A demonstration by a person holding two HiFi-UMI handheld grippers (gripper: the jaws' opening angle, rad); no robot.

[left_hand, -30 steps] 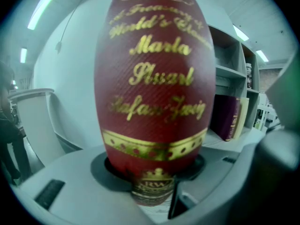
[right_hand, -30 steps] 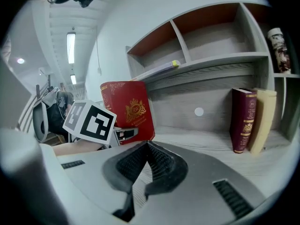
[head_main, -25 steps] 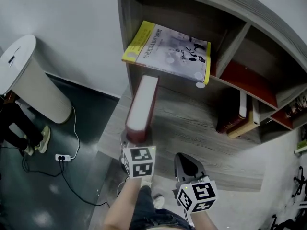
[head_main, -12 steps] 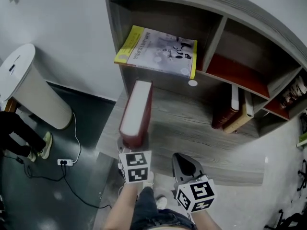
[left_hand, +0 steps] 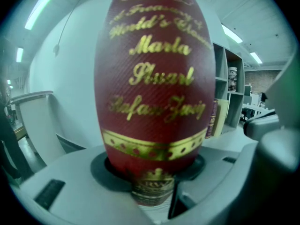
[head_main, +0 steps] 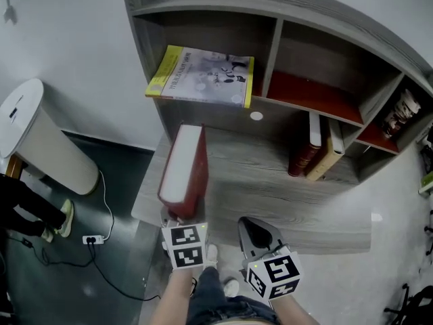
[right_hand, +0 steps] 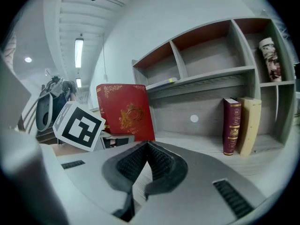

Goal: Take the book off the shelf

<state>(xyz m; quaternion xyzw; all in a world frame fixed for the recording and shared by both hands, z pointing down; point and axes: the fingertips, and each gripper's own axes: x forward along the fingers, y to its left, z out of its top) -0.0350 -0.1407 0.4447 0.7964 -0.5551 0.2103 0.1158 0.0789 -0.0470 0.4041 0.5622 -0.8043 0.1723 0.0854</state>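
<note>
A thick red book (head_main: pixel 181 171) with gold lettering on its spine (left_hand: pixel 152 78) stands upright in my left gripper (head_main: pixel 177 221), which is shut on its lower end. The book is clear of the shelf compartments, over the left part of the grey wooden surface (head_main: pixel 270 181). In the left gripper view the spine fills the space between the jaws of the left gripper (left_hand: pixel 150 172). My right gripper (head_main: pixel 257 232) hangs beside it on the right, shut and empty. In the right gripper view, past the right gripper (right_hand: pixel 145 156), the red book's cover (right_hand: pixel 125 112) shows.
The grey shelf unit (head_main: pixel 270 29) holds a flat yellow-spined book (head_main: pixel 199 76) in its upper left compartment. A dark red book (head_main: pixel 301 156) and a beige one (head_main: pixel 326 156) stand at the right. A white bin (head_main: pixel 40 137) and a floor power strip (head_main: pixel 91 239) are at the left.
The left gripper has drawn the red book back from the shelf toward me, and the gap to the yellow-spined book has grown. The right gripper stays shut beside it.
</note>
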